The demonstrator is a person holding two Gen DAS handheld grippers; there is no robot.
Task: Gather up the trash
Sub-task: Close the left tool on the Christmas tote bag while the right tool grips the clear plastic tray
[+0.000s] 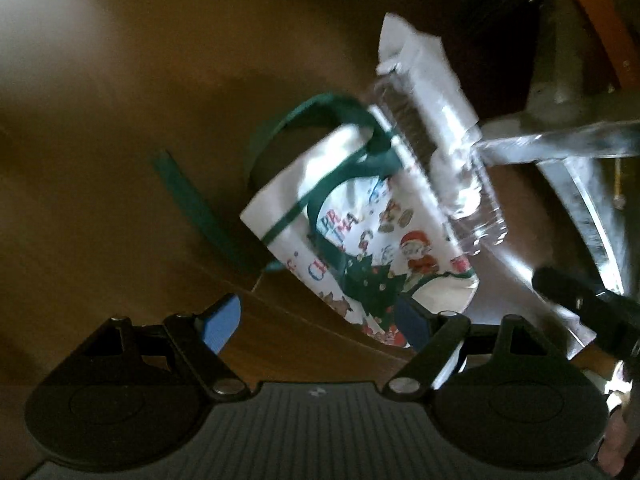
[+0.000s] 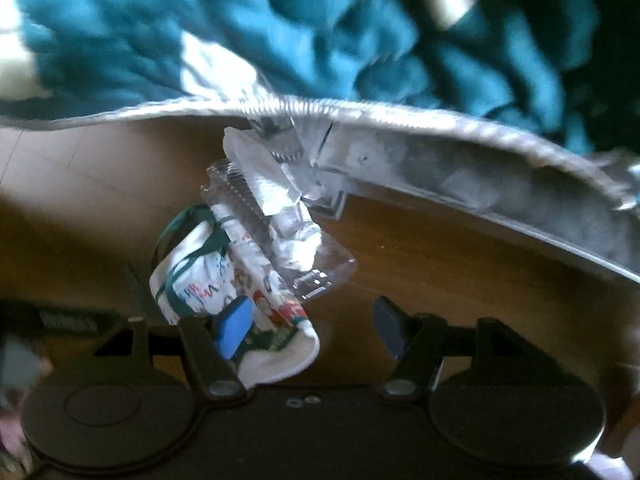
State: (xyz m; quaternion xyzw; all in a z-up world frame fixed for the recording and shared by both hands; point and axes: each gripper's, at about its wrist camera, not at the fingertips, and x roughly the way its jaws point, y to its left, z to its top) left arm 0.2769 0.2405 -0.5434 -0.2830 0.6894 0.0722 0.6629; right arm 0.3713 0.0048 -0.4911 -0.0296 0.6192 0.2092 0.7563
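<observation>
The left gripper is hovering with jaws spread before a white Christmas-print bag with green ribbon handles — a crumpled clear plastic wrapper lying across its far side. The right gripper is gaping wide too — nothing pinched.

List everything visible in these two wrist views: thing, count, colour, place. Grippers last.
Christmas bag: one, white with a printed Santa and tree, green ribbon handles, lying on the brown surface ahead of both grippers.
Clear plastic packaging: one crumpled piece, transparent with white paper inside, resting against the bag's upper edge.
Green strip: one, dark green, flat on the surface left of the bag.
Brown surface: one, brown, under everything.
Metal frame: one, silvery, curving across the right wrist view behind the packaging.
Teal fabric: one, teal, blurred, above the frame.
Left gripper: black with blue pads, open, near the bag's lower edge.
Right gripper: black with blue pads, open, left finger over the bag.
</observation>
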